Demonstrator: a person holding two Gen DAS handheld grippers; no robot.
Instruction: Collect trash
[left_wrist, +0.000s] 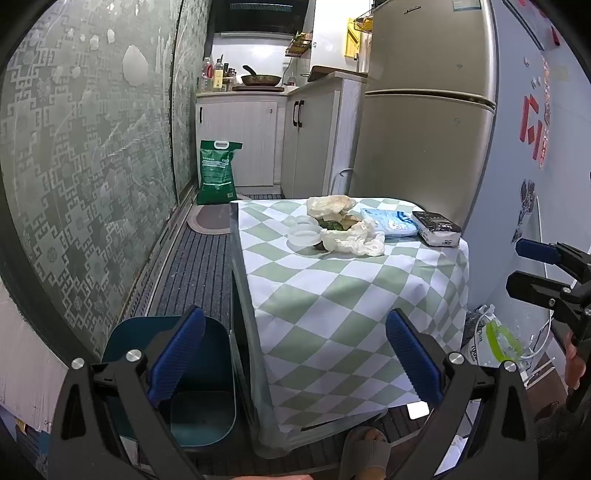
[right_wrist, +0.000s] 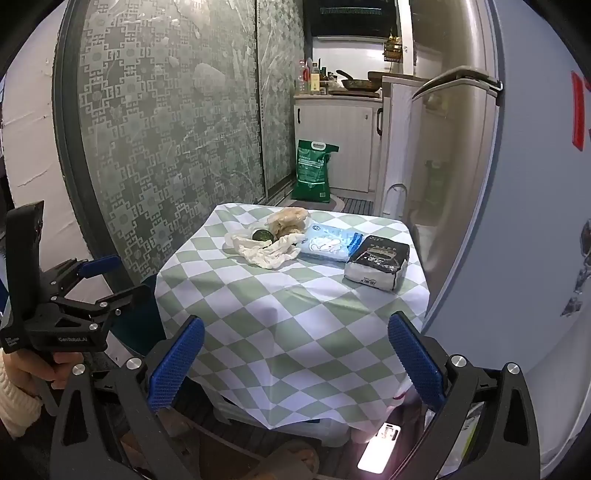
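**Trash waits on the table**

Sitting at the far end of the checked table (left_wrist: 332, 295), the crumpled trash pile (left_wrist: 343, 229) stretches sideways across it. Left gripper (left_wrist: 295, 354) and right gripper (right_wrist: 295, 358) both gape wide, holding nothing

On your counter (left_wrist: 332, 295), the crumpled paper heap (left_wrist: 351, 236) lies at the far end, a round container (left_wrist: 304, 236) touching its left, two tissue packs (right_wrist: 328, 242) (right_wrist: 376, 267) to its right. The bin (left_wrist: 199, 387) stands on the floor, left of the counter.
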